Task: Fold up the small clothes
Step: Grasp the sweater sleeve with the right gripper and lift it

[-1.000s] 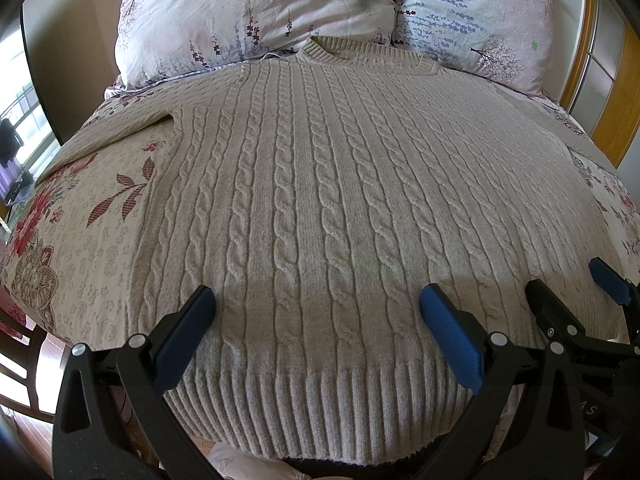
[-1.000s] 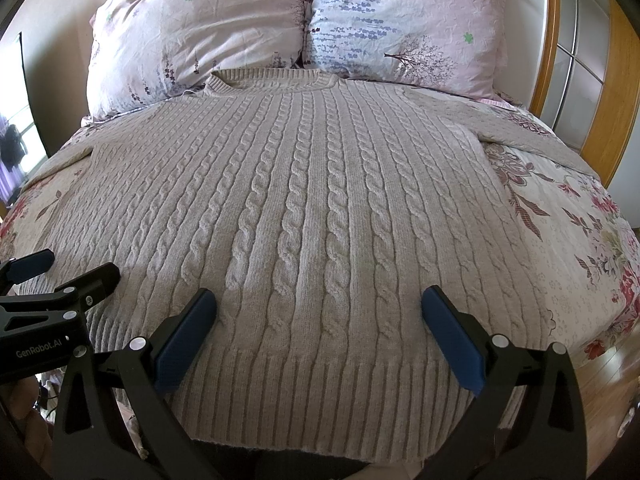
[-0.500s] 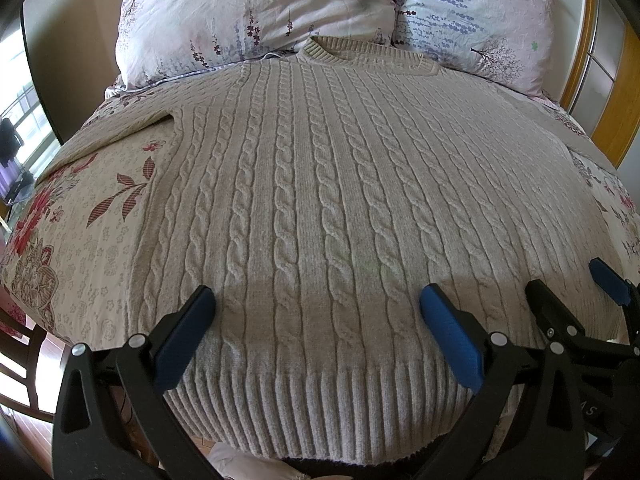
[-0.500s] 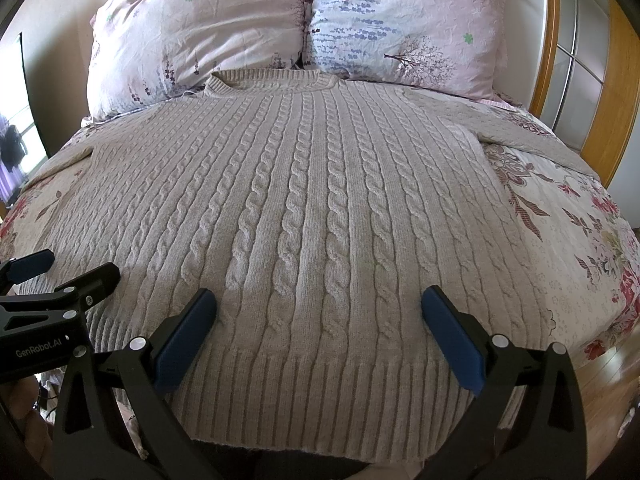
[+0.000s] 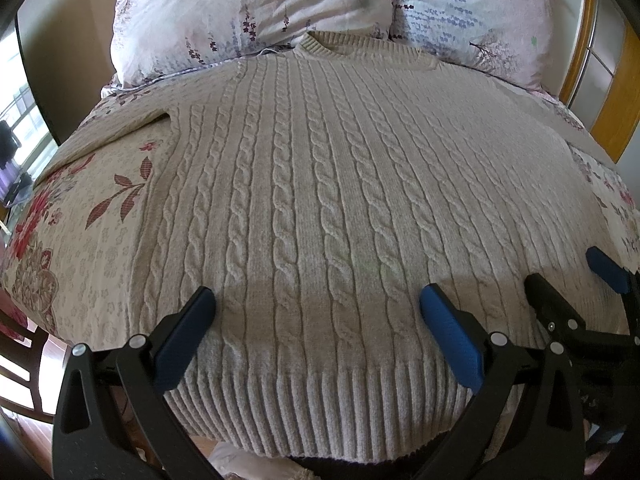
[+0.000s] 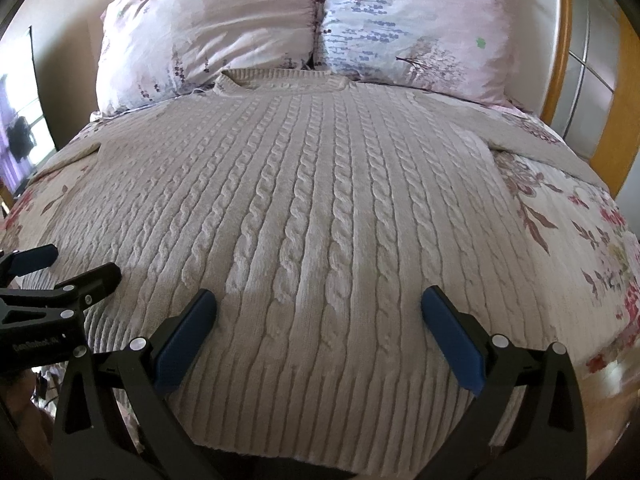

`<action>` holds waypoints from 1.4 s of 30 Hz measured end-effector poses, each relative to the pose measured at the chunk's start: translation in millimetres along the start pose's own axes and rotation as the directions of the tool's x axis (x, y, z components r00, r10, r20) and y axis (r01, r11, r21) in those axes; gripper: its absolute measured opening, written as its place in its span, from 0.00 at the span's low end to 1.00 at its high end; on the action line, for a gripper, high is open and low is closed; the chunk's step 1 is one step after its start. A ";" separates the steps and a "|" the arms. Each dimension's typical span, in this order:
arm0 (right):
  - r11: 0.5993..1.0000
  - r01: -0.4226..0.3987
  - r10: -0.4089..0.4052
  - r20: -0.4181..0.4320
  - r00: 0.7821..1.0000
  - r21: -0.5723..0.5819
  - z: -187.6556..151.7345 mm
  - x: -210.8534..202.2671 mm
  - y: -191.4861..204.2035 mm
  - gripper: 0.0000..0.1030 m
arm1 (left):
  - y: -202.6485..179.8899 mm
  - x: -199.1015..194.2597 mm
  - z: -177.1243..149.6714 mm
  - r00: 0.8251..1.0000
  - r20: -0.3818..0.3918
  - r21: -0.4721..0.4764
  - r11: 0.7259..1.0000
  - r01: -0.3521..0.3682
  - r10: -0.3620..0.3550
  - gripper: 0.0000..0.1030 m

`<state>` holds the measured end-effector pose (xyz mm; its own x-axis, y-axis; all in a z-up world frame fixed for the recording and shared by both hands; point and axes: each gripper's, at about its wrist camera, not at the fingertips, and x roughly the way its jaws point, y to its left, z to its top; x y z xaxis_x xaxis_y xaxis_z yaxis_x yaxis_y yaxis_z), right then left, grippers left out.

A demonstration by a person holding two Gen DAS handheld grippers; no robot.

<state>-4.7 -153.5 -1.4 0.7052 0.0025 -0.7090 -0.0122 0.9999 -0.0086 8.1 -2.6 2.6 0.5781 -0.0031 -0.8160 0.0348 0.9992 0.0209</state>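
A beige cable-knit sweater (image 5: pixel 320 184) lies flat and face up on the bed, collar toward the pillows, ribbed hem at the near edge; it also shows in the right wrist view (image 6: pixel 320 216). My left gripper (image 5: pixel 316 320) is open and empty, hovering over the hem's left half. My right gripper (image 6: pixel 320 320) is open and empty over the hem's right half. Each gripper shows in the other's view, the right one at the edge of the left wrist view (image 5: pixel 576 284), the left one in the right wrist view (image 6: pixel 68 268). The sleeves spread out to both sides.
The floral bedspread (image 5: pixel 80 208) shows on both sides of the sweater. Two pink floral pillows (image 6: pixel 208 36) lean at the head. A wooden headboard frame (image 6: pixel 612 128) stands at the right. A dark wooden chair (image 5: pixel 16 352) stands by the bed's left front corner.
The right wrist view has come slightly closer to the sweater and is a little blurred. The left gripper has barely moved. Both grippers stay open.
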 end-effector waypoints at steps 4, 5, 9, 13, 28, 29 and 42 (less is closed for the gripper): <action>0.999 -0.044 0.044 0.010 0.999 -0.029 1.8 2.8 -4.1 0.99 | 3.1 0.6 1.5 1.000 -0.007 0.019 1.000 0.012 -0.012 0.98; 0.997 -0.065 0.065 0.004 0.998 -0.029 6.0 4.7 -8.5 0.99 | 4.6 1.3 4.3 1.000 -0.010 0.022 1.000 0.018 -0.018 0.98; 0.982 -0.154 0.152 0.026 0.988 0.109 32.2 2.5 -47.4 0.99 | 11.7 -0.5 19.0 0.999 0.032 0.014 1.000 0.019 -0.020 0.98; 0.929 -0.167 0.145 0.089 0.985 0.331 67.3 1.5 -121.0 0.99 | 21.5 -4.1 41.4 0.995 0.088 0.005 0.999 0.043 -0.043 0.98; 0.529 0.013 0.037 -0.038 0.999 0.848 107.2 92.5 -332.9 0.49 | 50.9 8.8 140.7 0.978 0.173 -0.017 0.992 0.123 -0.119 0.98; 0.506 0.012 0.045 -0.040 0.998 0.862 106.8 99.3 -337.7 0.46 | 51.1 12.1 143.5 0.979 0.164 -0.017 0.992 0.126 -0.122 0.98; 0.435 0.029 -0.065 -0.001 0.998 0.900 97.5 102.1 -370.0 0.15 | 42.4 61.8 162.2 0.972 0.116 -0.016 0.978 0.208 -0.205 0.98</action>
<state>140.9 -521.7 -1.8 0.7038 -0.0623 -0.7077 0.6532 0.4485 0.6101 177.6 33.0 46.8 0.6496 -0.2125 -0.7300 0.1415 0.9772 -0.1586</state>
